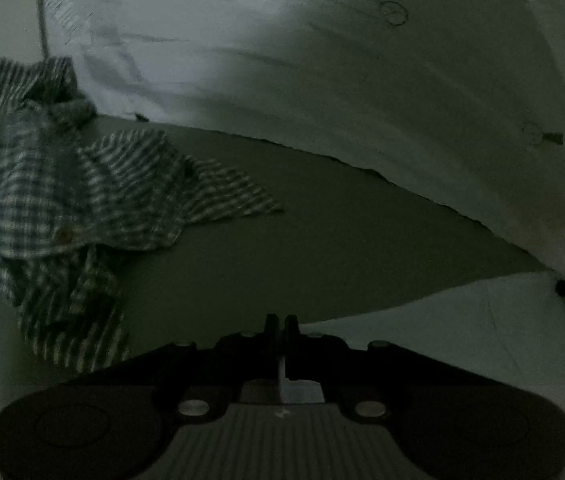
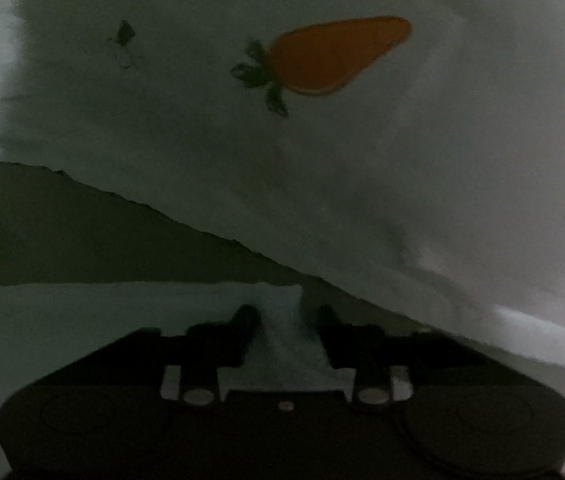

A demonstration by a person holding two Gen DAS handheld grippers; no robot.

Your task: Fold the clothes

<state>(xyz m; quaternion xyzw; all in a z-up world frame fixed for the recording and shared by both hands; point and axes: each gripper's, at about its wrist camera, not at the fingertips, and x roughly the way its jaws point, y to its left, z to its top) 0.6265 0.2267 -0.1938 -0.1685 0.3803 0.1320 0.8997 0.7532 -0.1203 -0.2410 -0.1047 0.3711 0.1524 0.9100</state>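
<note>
A white garment (image 1: 362,80) arches over both views; on it is an orange carrot patch (image 2: 334,56). Its lower edge (image 1: 442,320) runs along the dark table (image 1: 282,240) straight into my left gripper (image 1: 281,322), whose fingers are pressed together on that edge. In the right wrist view the same white edge (image 2: 82,320) comes in from the left. A bunched bit of it lies between the fingers of my right gripper (image 2: 287,314), which stand apart with a dark gap beside the cloth.
A crumpled plaid shirt (image 1: 50,200) lies on the table to the left of my left gripper, one corner spread toward the middle. The scene is dim under the raised white cloth.
</note>
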